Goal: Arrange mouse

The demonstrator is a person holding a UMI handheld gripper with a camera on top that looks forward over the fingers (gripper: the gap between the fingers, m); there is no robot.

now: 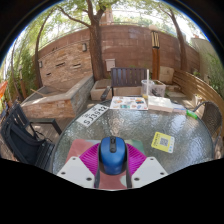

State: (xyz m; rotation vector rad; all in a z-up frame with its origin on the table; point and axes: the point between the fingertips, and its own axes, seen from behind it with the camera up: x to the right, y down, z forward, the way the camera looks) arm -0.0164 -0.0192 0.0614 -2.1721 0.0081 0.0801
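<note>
Gripper view looks out over a round glass table (180,118) in a yard with brick walls and a big tree (95,30). The gripper (112,170) has two pale fingers (76,171) at the bottom, and each one has a pink pad (88,158) on its inner side. A blue mouse (111,155) sits right between the pads, with its round back facing up. The pads sit close against both sides of the mouse, so the fingers look like they are pinching it. The mouse is near the closest part of the table, just above the fingers. A small yellow card (163,142) lies flat on the glass, off to the right of the mouse and apart from it. A long white strip (91,115) lies on the glass farther ahead, to the left. At the far side of the table there are boxes (128,102) and other small things, too small to tell. A dark chair (25,138) stands at the left of the table
</note>
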